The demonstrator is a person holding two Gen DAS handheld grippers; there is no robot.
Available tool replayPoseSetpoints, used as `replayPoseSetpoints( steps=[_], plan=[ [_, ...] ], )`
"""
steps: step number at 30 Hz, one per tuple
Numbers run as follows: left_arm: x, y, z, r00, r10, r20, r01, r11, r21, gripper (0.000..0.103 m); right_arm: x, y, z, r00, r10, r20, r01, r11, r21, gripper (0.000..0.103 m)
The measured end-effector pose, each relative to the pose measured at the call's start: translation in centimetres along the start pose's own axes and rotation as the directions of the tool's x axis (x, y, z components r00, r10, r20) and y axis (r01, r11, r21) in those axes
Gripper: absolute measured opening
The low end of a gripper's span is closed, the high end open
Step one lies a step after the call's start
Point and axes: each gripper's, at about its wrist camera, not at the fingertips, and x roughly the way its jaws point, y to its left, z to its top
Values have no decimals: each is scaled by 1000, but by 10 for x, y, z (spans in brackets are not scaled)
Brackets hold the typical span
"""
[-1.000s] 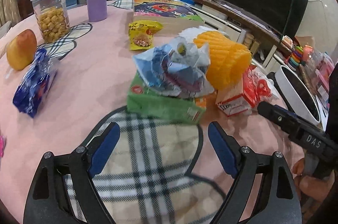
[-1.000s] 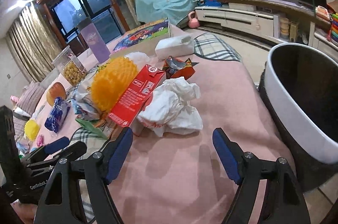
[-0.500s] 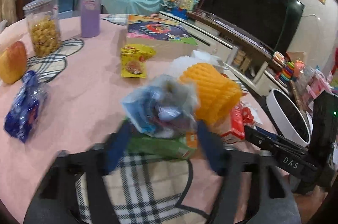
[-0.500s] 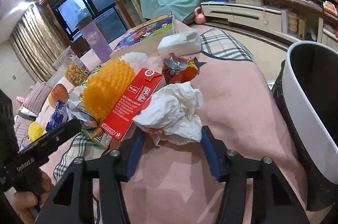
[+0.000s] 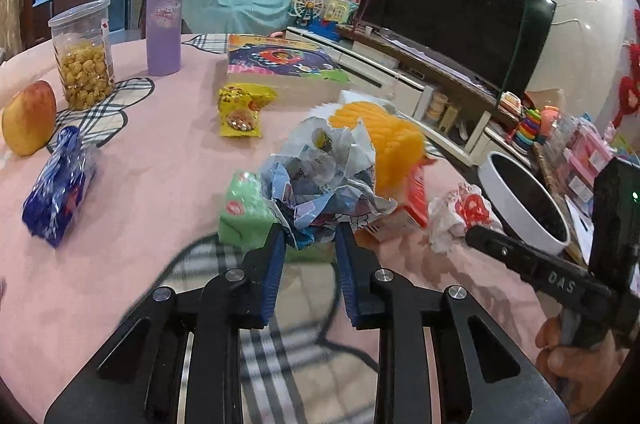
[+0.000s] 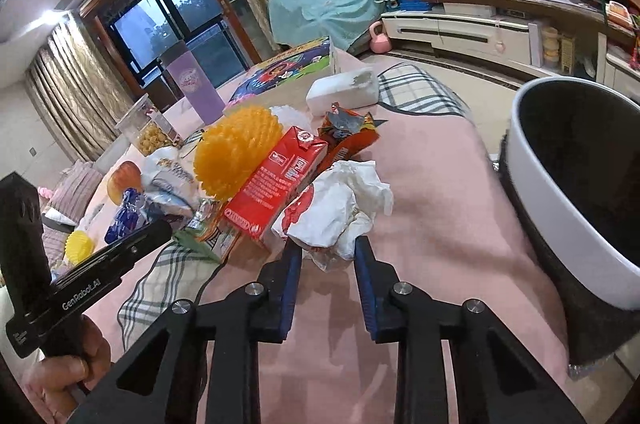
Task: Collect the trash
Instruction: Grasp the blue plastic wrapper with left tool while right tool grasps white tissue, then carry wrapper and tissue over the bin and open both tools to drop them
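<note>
A crumpled blue-and-white wrapper [image 5: 320, 180] lies on a green carton [image 5: 244, 212] on the pink tablecloth. My left gripper [image 5: 310, 240] is closing on the wrapper's near edge, which sits pinched between the blue pads. In the right wrist view a crumpled white paper [image 6: 340, 204] with red print lies beside a red carton [image 6: 276, 180]. My right gripper [image 6: 326, 256] is closing on that paper's near edge, with the paper between its pads. A white-rimmed bin [image 6: 560, 204] with a dark inside stands off the table's right edge.
An orange foam net [image 5: 384, 140], an orange snack wrapper [image 6: 348, 140] and a white tissue pack [image 6: 344, 90] lie behind the pile. Farther left are a yellow snack packet [image 5: 240, 108], blue bag [image 5: 56, 188], apple [image 5: 28, 120], snack jar [image 5: 84, 56], purple tumbler [image 5: 164, 24] and puzzle box [image 5: 280, 64].
Both grippers moved forward to the pile and their jaws narrowed from wide open. The left now pinches the blue-and-white wrapper, the right the white paper.
</note>
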Motion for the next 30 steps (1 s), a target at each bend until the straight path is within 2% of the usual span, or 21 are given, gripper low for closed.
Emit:
replayPoseSetpoints(
  steps=[9,18,30],
  plan=[
    [-12,-36,-19,998,-60,-25,62,996,59,24,-35,-16,-9,999,-35,40,34,999,36,27],
    [-11,-87,-17,991,-129,-45,134,981,137,24,-74,-35,-12,993,-66,99,60,996,63,27],
    [6,-146,-12,980,-181,-80,195,954,227,24,-111,-79,-5,978,-136,156,117,986,122,27]
  ],
)
